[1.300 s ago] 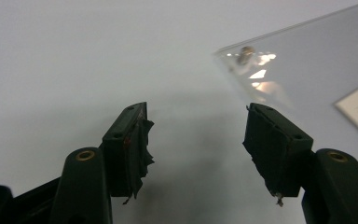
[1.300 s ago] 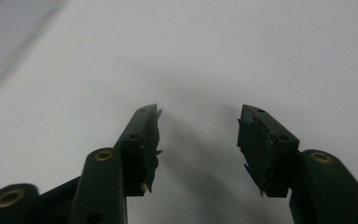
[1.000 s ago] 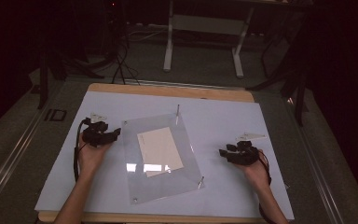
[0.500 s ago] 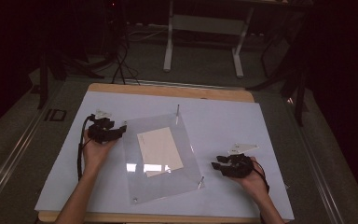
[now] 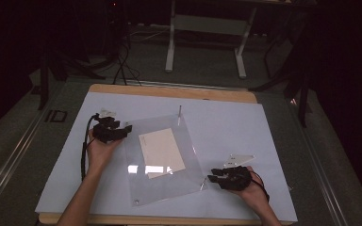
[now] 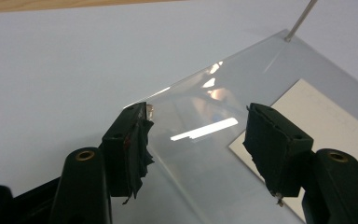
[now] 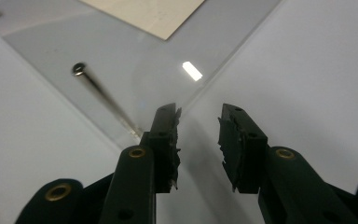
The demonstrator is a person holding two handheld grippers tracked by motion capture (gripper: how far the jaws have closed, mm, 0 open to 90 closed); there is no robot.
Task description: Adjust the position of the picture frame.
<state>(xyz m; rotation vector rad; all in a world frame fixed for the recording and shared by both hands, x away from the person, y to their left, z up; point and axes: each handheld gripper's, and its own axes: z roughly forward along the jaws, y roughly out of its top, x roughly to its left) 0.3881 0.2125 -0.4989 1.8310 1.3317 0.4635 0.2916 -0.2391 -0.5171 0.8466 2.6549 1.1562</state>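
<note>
A big clear plastic sheet [image 5: 165,160] lies flat in the middle of the white tabletop [image 5: 245,127], turned a little so its corners point off to the sides. Under the clear plastic sheet sits a cream card [image 5: 161,149], close to the middle of the sheet. Thin metal pins stand at the corners of the sheet; one pin [image 5: 180,112] rises at its far corner, and another pin [image 7: 103,100] leans at its near right corner. The left claw [image 5: 122,131] is at the left corner of the sheet. In the left gripper view, its two black jaws stand wide apart with the corner of the sheet between them; the left jaw is right at the edge of the sheet, and the right jaw hangs above the sheet, so the left claw is released. The right claw [image 5: 213,178] is just beside the near right corner of the sheet. Its jaws have just been closing, but a gap shows between them. The edge of the sheet lies just in front of the tips, and nothing is pinched, so the right claw is released too.
</note>
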